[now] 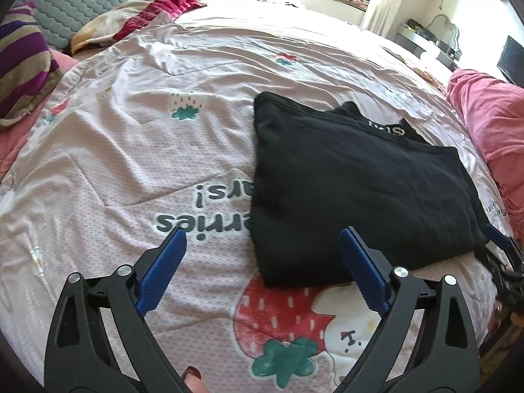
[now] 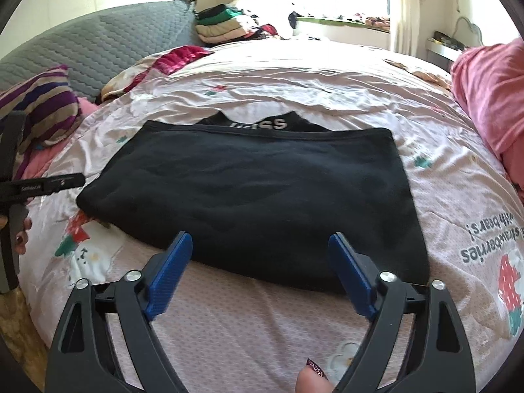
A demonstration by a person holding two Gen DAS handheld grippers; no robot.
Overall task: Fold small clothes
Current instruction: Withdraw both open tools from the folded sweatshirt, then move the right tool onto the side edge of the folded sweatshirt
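A black garment [image 1: 353, 180] lies folded flat on the strawberry-print bedspread [image 1: 114, 163], with a waistband with white letters [image 1: 386, 127] sticking out at its far edge. My left gripper [image 1: 262, 231] stands open over the garment's near left corner, nothing between its blue pads. In the right wrist view the garment [image 2: 255, 190] fills the middle, and my right gripper [image 2: 260, 235] is open just above its near edge, holding nothing. The left gripper [image 2: 49, 183] shows at the left border there, and the right gripper [image 1: 501, 239] shows at the right border of the left view.
A striped pillow [image 1: 23, 65] and a grey quilted cover [image 2: 98, 42] lie at the far left. A pink blanket [image 2: 491, 104] is bunched at the right. A red cloth [image 2: 183, 54] and a pile of folded clothes [image 2: 222, 26] sit at the bed's far end.
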